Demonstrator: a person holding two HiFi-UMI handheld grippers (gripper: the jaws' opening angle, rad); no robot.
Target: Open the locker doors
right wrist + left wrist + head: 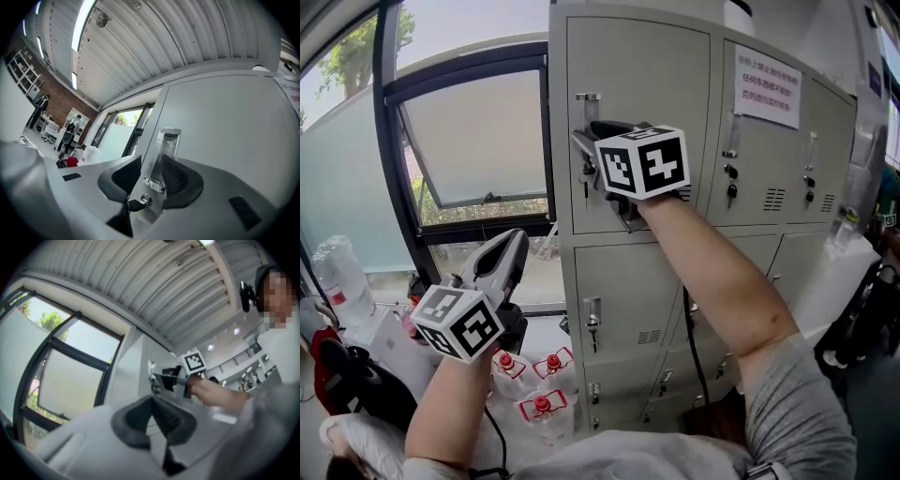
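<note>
- Step in hand: the first grasp. All the locker doors in the head view look closed, and your right gripper [589,155] is up at the upper-left locker door [647,75].
- Its jaws stand apart around the chrome handle [168,140]. Neither pad clearly presses on the handle, so you have no hold on it.
- Your left gripper [516,242] hangs low by the window, well apart from the lockers, tips together on nothing.
- Next move, as I judge it: close on the handle, then pull towards yourself. A key [133,205] sits in the lock just below the handle, so keep the pads above it.
- The handle is on the door's left edge, near the dark window frame [546,141], so the door probably swings out from that side.
- Keep your forearm clear of that swing. Bottles [542,403] crowd the floor beneath, but there is open room at handle height.
</note>
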